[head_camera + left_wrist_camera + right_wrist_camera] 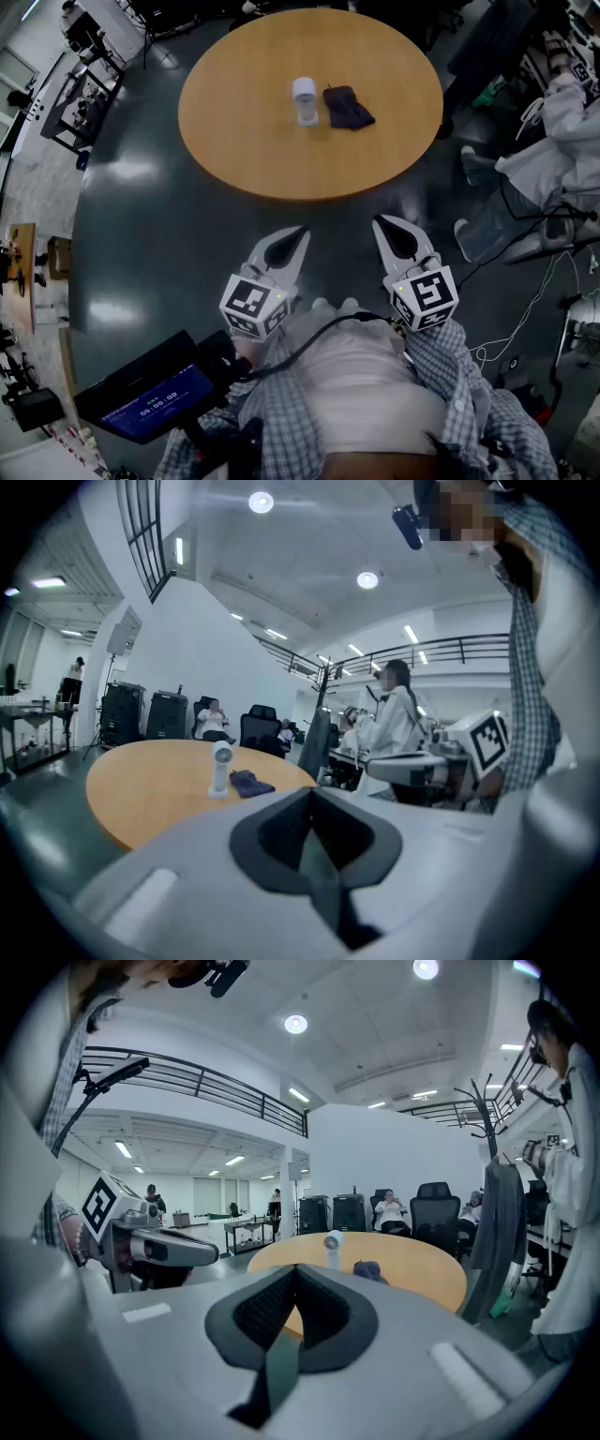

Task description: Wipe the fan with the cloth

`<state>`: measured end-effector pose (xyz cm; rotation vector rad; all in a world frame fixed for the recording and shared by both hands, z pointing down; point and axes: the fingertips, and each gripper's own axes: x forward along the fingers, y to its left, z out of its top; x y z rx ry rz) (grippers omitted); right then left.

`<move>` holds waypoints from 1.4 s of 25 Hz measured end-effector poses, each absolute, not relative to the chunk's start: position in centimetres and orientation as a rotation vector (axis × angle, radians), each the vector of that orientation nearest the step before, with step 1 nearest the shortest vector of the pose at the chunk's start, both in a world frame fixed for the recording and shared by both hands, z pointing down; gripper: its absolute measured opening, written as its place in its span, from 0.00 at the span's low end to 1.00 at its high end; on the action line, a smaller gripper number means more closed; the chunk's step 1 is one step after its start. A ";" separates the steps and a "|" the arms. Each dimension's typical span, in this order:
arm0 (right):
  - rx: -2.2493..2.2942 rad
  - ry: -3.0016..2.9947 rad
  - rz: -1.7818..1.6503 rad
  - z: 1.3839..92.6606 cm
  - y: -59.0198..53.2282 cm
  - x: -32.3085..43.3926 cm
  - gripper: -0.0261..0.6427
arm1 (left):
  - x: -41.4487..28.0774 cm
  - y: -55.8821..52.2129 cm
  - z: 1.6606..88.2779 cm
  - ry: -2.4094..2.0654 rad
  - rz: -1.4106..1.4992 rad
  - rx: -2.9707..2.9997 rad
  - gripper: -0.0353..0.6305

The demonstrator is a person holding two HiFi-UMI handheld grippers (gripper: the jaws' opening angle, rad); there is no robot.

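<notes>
A small white handheld fan (305, 99) stands upright near the middle of the round wooden table (234, 122). A dark crumpled cloth (347, 106) lies just to its right, close beside it. From the left gripper view the fan (220, 768) and cloth (250, 783) sit far ahead; the right gripper view shows the fan (332, 1247) and cloth (367, 1270) too. My left gripper (302, 232) and right gripper (380, 222) are held near my body, well short of the table's near edge. Both are shut and hold nothing.
Dark glossy floor surrounds the table. A screen device (150, 392) sits at my lower left. People in white coats (562, 122) and cables (534, 300) are at the right. Equipment racks (84, 84) stand at the far left, and office chairs (436, 1213) sit beyond the table.
</notes>
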<state>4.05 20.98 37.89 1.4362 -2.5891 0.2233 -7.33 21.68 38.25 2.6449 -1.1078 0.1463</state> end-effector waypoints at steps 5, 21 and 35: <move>1.430 -2.589 0.223 37.6 21.2 4.4 0.04 | -6.9 21.9 38.0 -1.107 0.146 2.644 0.05; 1.403 -2.604 0.249 38.6 20.8 5.6 0.04 | -5.8 21.4 38.5 -1.148 0.162 2.631 0.05; 1.409 -2.584 0.247 39.5 19.7 9.0 0.04 | -4.9 20.4 38.2 -1.207 0.167 2.629 0.05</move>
